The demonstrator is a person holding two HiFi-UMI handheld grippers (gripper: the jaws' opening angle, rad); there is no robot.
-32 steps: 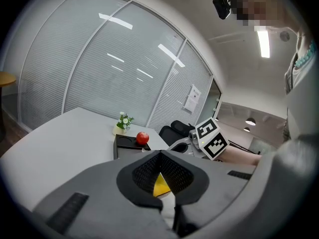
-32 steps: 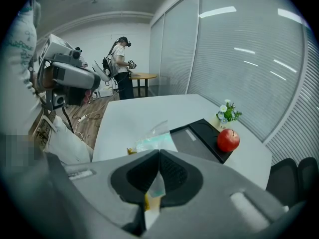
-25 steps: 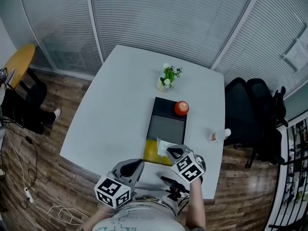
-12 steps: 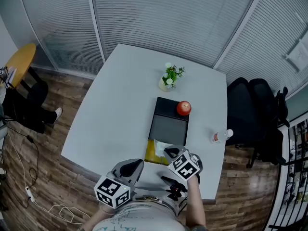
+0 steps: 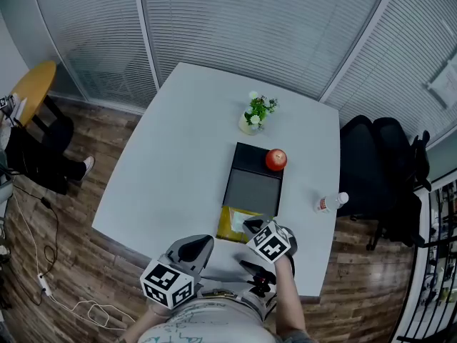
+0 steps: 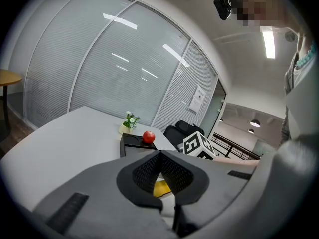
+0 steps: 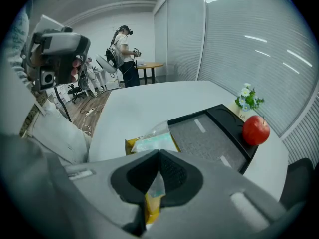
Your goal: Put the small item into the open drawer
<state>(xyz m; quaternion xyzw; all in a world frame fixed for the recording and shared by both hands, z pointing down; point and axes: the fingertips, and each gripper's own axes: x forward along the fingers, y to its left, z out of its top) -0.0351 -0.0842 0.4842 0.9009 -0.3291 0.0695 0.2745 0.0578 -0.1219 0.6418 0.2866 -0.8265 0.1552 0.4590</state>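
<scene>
Sinking lower: right gripper [image 7: 158,156], jaws clamped on packet [image 7: 152,142], over drawer [image 5: 228,225]; left gripper [image 6: 160,154] jaws together.

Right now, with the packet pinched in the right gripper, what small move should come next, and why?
Probably lower the right gripper slightly: its fingers are shut on the clear plastic packet, which hangs over the yellow open drawer but does not seem to rest inside yet.

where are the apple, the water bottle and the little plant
apple [image 5: 275,159], head view, middle of its red skin
water bottle [image 5: 328,204], head view, middle of its clear body
little plant [image 5: 258,110], head view, its green leaves
</scene>
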